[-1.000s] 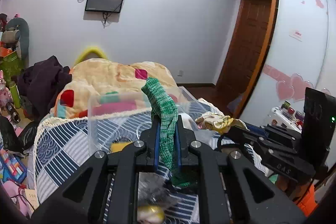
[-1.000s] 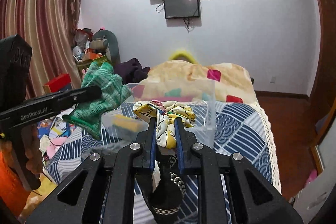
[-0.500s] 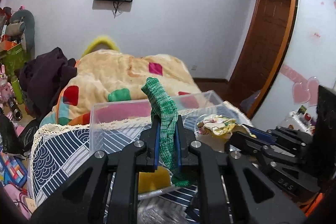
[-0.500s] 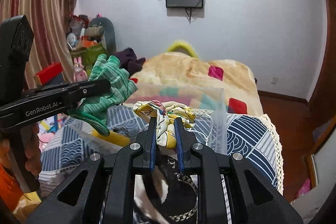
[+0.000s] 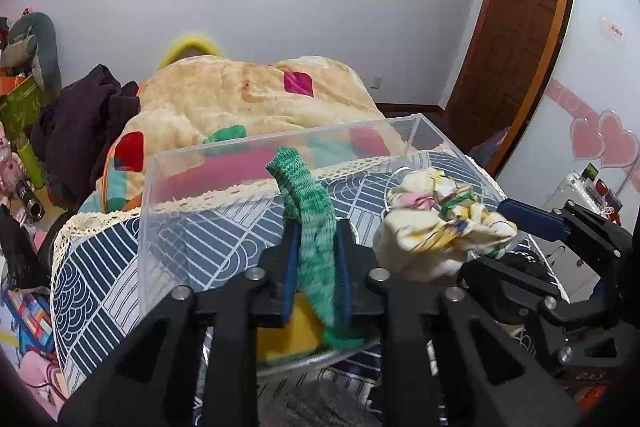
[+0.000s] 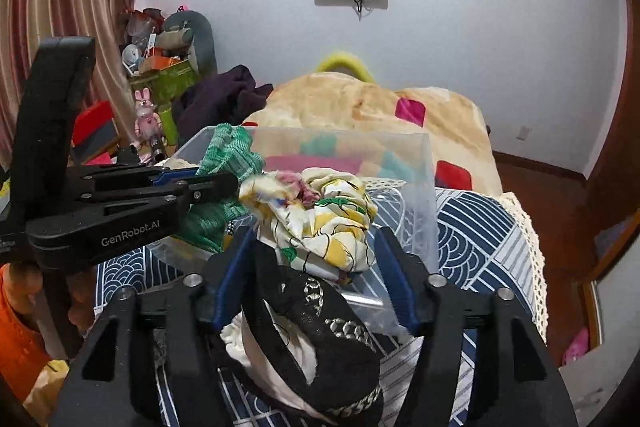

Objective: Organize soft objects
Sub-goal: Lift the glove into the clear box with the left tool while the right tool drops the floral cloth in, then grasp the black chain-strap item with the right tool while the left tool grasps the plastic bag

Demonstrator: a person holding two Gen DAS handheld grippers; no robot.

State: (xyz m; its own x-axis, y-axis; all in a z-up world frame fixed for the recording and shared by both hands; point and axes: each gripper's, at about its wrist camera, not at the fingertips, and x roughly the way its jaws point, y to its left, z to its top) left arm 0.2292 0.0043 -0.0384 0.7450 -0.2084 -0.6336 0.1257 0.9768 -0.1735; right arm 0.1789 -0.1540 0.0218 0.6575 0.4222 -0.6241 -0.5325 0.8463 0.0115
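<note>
My left gripper (image 5: 316,251) is shut on a green knitted glove (image 5: 314,227) and holds it at the near wall of a clear plastic box (image 5: 168,163) on the bed. The glove also shows in the right wrist view (image 6: 228,155). My right gripper (image 6: 312,259) stands open around a yellow floral cloth (image 6: 320,215), which sits between the spread fingers at the box's near edge. The cloth also shows in the left wrist view (image 5: 436,223). A black and white lace garment (image 6: 316,331) lies under the right gripper. A yellow item (image 5: 288,331) lies in the box.
The box sits on a navy patterned bedspread (image 5: 96,267). A beige quilt (image 5: 248,95) is heaped behind it. Dark clothes (image 5: 80,119) and toys crowd the left side. A wooden door (image 5: 508,39) and a white wardrobe stand at right.
Both grippers have moved forward and down to the box. The right gripper's jaws have opened, loosing the floral cloth. The left gripper stays shut on the glove.
</note>
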